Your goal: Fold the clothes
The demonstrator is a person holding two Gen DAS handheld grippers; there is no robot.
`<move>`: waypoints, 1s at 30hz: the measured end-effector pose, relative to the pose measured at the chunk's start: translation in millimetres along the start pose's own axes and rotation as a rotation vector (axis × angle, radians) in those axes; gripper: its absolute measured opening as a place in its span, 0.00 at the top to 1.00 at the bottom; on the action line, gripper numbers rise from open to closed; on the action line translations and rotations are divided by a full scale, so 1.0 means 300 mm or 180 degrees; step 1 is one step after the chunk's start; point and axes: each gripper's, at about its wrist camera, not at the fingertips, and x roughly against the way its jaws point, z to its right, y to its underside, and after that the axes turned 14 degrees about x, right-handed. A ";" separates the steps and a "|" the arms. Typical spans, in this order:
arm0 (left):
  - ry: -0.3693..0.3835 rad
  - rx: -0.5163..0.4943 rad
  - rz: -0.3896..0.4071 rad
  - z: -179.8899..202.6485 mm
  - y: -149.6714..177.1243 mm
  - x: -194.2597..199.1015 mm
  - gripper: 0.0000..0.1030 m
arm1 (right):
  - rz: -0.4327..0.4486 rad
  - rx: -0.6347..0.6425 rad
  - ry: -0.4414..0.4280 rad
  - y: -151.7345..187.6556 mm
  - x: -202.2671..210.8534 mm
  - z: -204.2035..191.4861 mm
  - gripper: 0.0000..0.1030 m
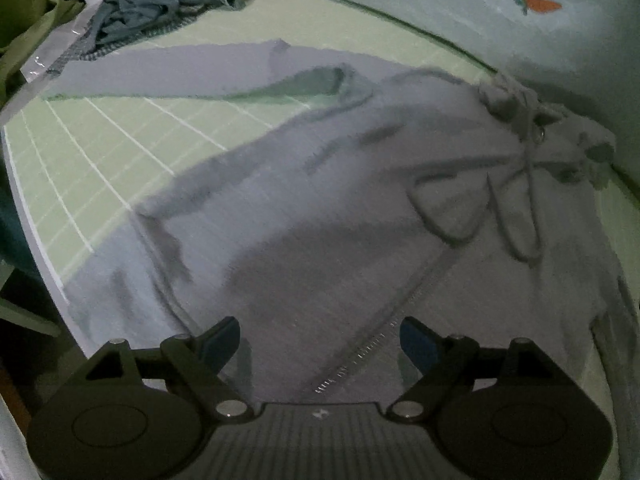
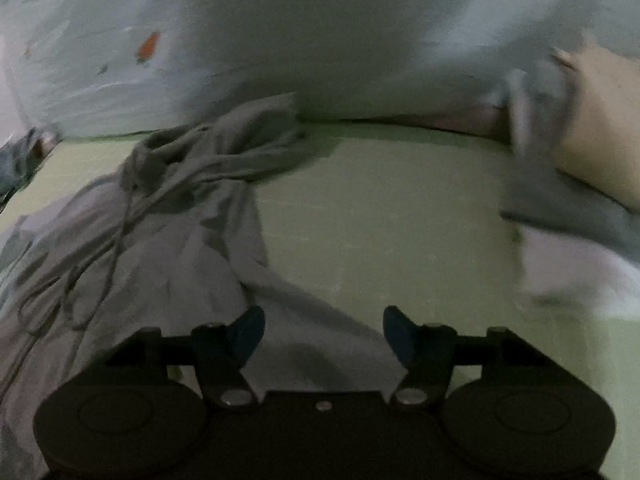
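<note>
Both claws stand open and empty: left claw [image 1: 320,340] over the hoodie [image 1: 340,208], right claw [image 2: 324,332] over its sleeve [image 2: 312,320], probably poised to grasp for folding.

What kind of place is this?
Probably a home laundry-folding spot: a grey hoodie spread on a green gridded mat, more crumpled clothes behind, and carrot-print fabric alongside.

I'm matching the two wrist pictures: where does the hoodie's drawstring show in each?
Left wrist: drawstring at right of centre, looping below the bunched hood.
Right wrist: drawstring at left, trailing down the grey hoodie.
Shared landmark: orange carrot print on the backdrop.
</note>
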 end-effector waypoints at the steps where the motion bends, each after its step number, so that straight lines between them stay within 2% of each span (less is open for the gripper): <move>1: -0.0038 0.0006 -0.0022 0.008 0.006 -0.009 0.15 | -0.0011 0.0104 -0.0064 -0.017 -0.025 -0.005 0.35; 4: -0.0115 0.0000 -0.0070 0.023 0.018 -0.028 0.15 | -0.0052 0.0469 -0.0159 -0.060 -0.093 -0.031 0.34; 6: -0.0172 -0.0041 -0.0079 0.035 0.024 -0.037 0.15 | -0.0079 0.0670 -0.0208 -0.081 -0.128 -0.042 0.37; 7: -0.0200 -0.0049 -0.0072 0.040 0.025 -0.041 0.13 | -0.0098 0.0725 -0.0247 -0.088 -0.143 -0.044 0.42; 9: -0.0251 -0.0055 -0.0055 0.050 0.028 -0.048 0.11 | -0.0106 0.0712 -0.0388 -0.096 -0.167 -0.032 0.57; 10: -0.0281 -0.0059 -0.0050 0.056 0.030 -0.051 0.10 | -0.0107 0.0689 -0.0460 -0.099 -0.177 -0.023 0.75; 11: -0.0312 -0.0067 -0.0046 0.063 0.031 -0.053 0.10 | -0.0111 0.0662 -0.0521 -0.099 -0.185 -0.013 0.99; 14: -0.0332 -0.0051 -0.0034 0.062 0.034 -0.055 0.08 | -0.0051 0.0441 -0.0444 -0.093 -0.185 0.044 1.00; 19: -0.0326 -0.0071 -0.0039 0.062 0.033 -0.060 0.04 | -0.0107 -0.0087 -0.0092 -0.069 -0.185 0.176 0.99; 21: -0.0329 -0.0073 -0.0055 0.064 0.028 -0.065 0.04 | -0.0149 -0.0245 -0.0013 -0.046 -0.168 0.214 0.94; 23: -0.0325 -0.0082 -0.0068 0.064 0.027 -0.068 0.02 | -0.0113 -0.0463 0.0036 -0.006 -0.117 0.247 0.69; 26: -0.0319 -0.0095 -0.0056 0.064 0.031 -0.071 0.01 | -0.0100 -0.0570 0.0202 0.084 -0.022 0.251 0.57; 30: -0.0298 -0.0123 -0.0047 0.059 0.039 -0.068 0.00 | -0.0253 -0.0603 0.0250 0.248 0.084 0.196 0.51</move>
